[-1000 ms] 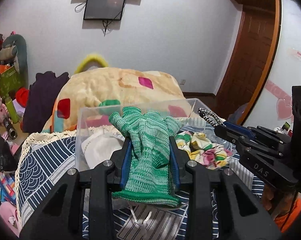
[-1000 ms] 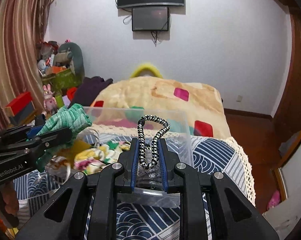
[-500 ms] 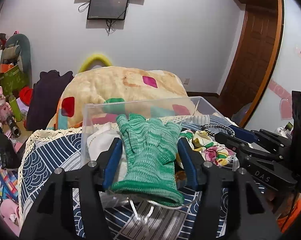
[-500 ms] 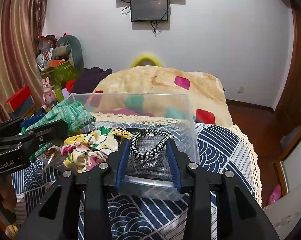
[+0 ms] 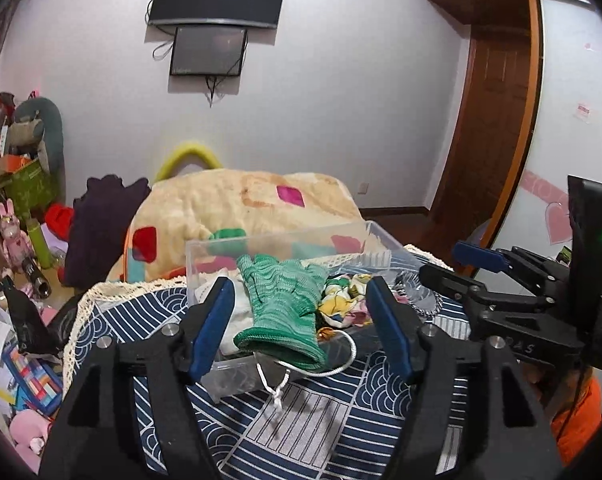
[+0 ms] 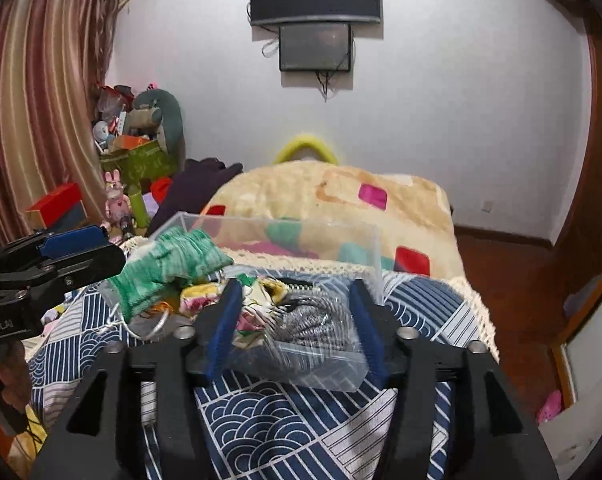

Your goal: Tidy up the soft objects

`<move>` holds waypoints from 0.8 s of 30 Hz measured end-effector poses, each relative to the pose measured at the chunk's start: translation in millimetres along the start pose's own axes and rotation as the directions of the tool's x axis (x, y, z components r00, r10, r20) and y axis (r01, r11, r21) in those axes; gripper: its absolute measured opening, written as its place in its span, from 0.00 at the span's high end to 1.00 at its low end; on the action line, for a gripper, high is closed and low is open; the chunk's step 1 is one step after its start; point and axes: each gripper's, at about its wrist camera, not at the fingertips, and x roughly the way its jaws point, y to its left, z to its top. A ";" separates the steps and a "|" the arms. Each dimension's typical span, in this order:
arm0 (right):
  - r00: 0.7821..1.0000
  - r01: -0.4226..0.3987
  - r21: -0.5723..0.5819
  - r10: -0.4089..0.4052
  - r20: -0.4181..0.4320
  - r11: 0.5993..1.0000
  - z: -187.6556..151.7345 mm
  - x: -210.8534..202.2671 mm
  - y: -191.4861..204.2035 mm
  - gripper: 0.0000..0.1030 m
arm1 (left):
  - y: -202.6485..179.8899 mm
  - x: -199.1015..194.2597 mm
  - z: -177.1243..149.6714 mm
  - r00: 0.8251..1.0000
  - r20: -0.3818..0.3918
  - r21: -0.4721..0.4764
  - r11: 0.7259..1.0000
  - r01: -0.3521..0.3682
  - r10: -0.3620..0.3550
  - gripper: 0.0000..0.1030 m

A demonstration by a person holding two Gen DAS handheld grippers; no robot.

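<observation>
A clear plastic box stands on the blue patterned cloth. A green knit glove lies draped over its near rim. A black-and-white cord lies inside the box beside a floral cloth. A white cloth lies at the box's left. My left gripper is open and empty, just behind the glove. My right gripper is open and empty, just above the cord's end of the box.
A white drawstring trails over the box's near rim. A beige blanket is piled behind the box. Toys and boxes clutter the left floor. A wooden door stands at the right. The table's lace edge is near.
Both grippers opened and drew back. The left let the green glove drop onto the box's rim. The right let the cord fall into the box.
</observation>
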 end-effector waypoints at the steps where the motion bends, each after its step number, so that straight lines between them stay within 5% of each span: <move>1: 1.000 0.011 -0.010 -0.011 0.011 1.000 0.5 -1.7 2.0 0.43 | -1.4 -3.8 0.0 1.000 0.004 0.003 1.000 -0.003 0.003 0.34; 12: 0.996 -0.019 -0.010 0.020 0.086 1.000 0.7 -35.8 9.5 0.42 | -9.5 -48.3 -6.2 0.996 0.090 0.004 1.000 -0.021 0.021 0.32; 15: 0.990 -0.033 -0.022 0.035 0.138 0.999 1.5 -56.9 14.3 0.31 | -10.3 -62.8 -9.0 0.992 0.120 -0.005 1.000 -0.023 0.023 0.26; 24: 0.972 -0.058 -0.005 0.057 0.228 0.998 -4.8 -88.6 22.5 0.21 | -21.7 -104.8 -22.4 0.977 0.211 0.008 0.999 -0.035 0.032 0.08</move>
